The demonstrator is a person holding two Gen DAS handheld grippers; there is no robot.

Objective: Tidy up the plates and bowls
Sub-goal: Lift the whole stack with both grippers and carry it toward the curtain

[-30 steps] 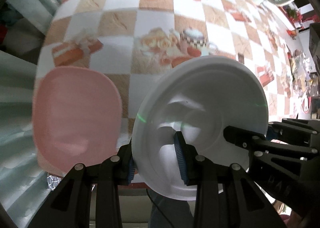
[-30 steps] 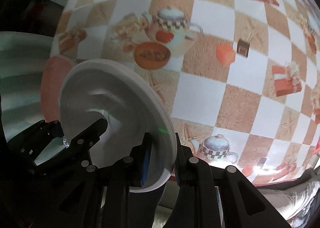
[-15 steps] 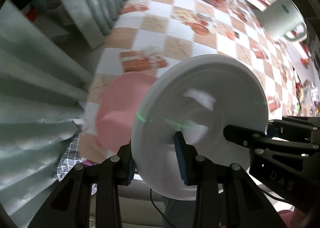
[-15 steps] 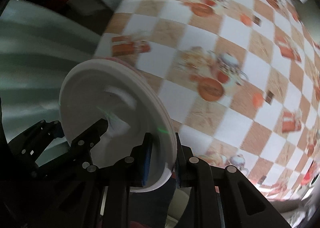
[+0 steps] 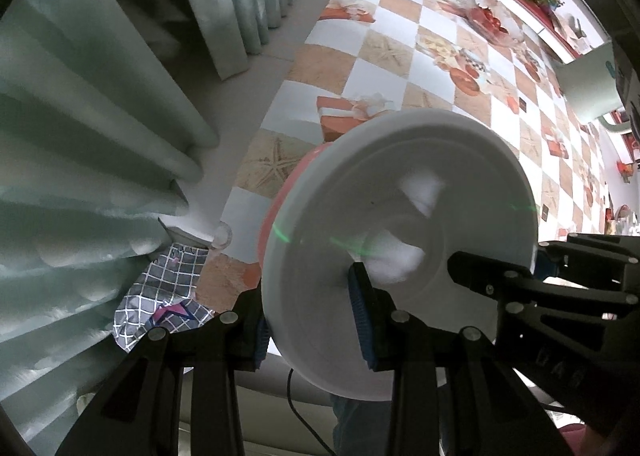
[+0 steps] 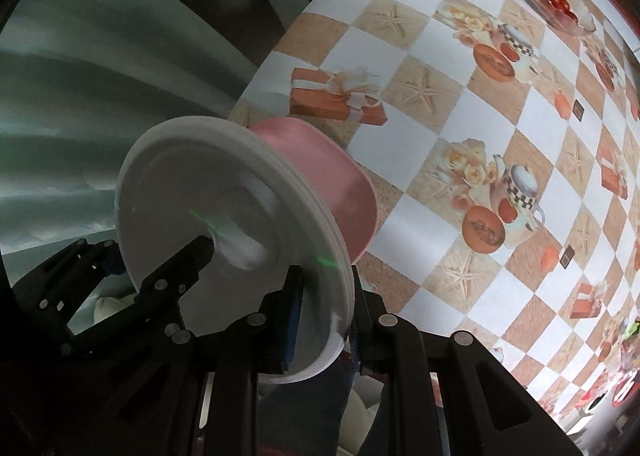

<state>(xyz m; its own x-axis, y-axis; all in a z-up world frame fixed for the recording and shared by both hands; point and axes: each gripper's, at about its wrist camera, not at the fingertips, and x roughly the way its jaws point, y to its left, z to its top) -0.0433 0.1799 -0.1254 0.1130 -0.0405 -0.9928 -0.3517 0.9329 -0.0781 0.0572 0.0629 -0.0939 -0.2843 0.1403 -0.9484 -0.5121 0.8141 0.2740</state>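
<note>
A white plate (image 5: 400, 184), which looks like a thin stack at its rim (image 6: 344, 256), hangs steeply tilted above the checked table (image 5: 400, 36). My left gripper (image 5: 312, 324) is shut on its near rim, one blue pad inside the plate and one behind it. My right gripper (image 6: 326, 320) is shut on the opposite rim and appears at the right of the left wrist view (image 5: 520, 288). A pink dish (image 6: 320, 160) lies on the table near its left edge. The white plate hides most of it; only a pink sliver (image 5: 280, 196) shows in the left wrist view.
Pale green curtains (image 5: 100, 136) hang close along the table's left edge. A checked cloth (image 5: 160, 296) lies below the near corner. A white pot (image 5: 588, 88) stands far right, and a glass bowl of red fruit (image 6: 556, 4) stands at the far end.
Both grippers carried the white plate left toward the table's edge and rolled. The pink dish, earlier in full view to the plate's left, now lies mostly behind it.
</note>
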